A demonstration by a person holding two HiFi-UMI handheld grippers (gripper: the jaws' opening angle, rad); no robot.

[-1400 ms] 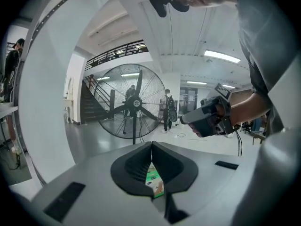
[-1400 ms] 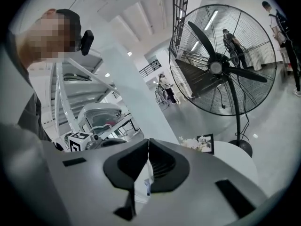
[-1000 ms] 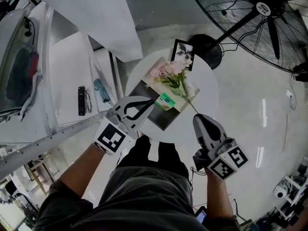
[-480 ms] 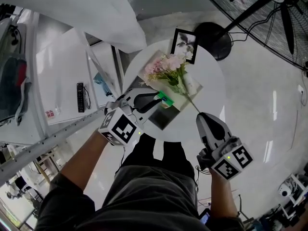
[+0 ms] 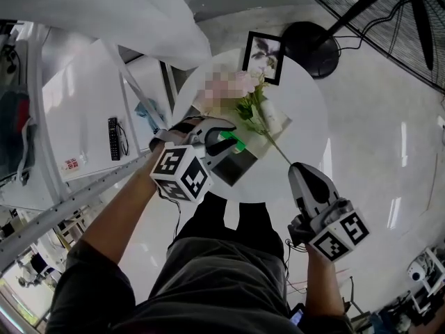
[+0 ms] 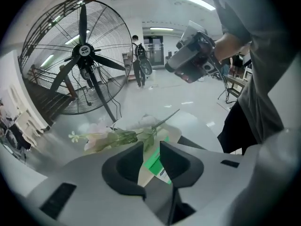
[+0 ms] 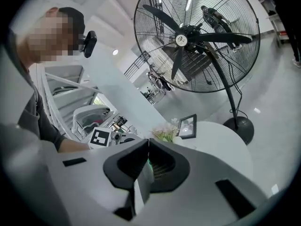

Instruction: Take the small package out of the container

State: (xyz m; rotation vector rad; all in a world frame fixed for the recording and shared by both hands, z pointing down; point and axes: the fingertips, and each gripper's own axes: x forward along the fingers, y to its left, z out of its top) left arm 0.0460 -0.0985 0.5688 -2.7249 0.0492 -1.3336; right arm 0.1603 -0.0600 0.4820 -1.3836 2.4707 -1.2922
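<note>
A small green package (image 5: 237, 145) lies in a flat container (image 5: 239, 167) on the round white table (image 5: 306, 110), under a stem of pink flowers (image 5: 250, 106). My left gripper (image 5: 227, 142) reaches over the container's near left side, its tips right at the package. In the left gripper view the jaws of the left gripper (image 6: 151, 146) are opening, and the green package (image 6: 154, 163) shows through the gap, not pressed by the pads. My right gripper (image 5: 301, 170) hangs at the table's near right edge; the right gripper (image 7: 149, 142) is shut, tips touching, with nothing in it.
A framed picture (image 5: 263, 49) stands at the table's far side. A big floor fan (image 5: 327, 44) stands beyond it. A white bench (image 5: 76, 117) with a remote control (image 5: 111, 138) runs along the left. The person's legs (image 5: 229, 221) are against the table's near edge.
My left gripper has moved forward over the table's near edge up to the green package. The right gripper has stayed nearly in place.
</note>
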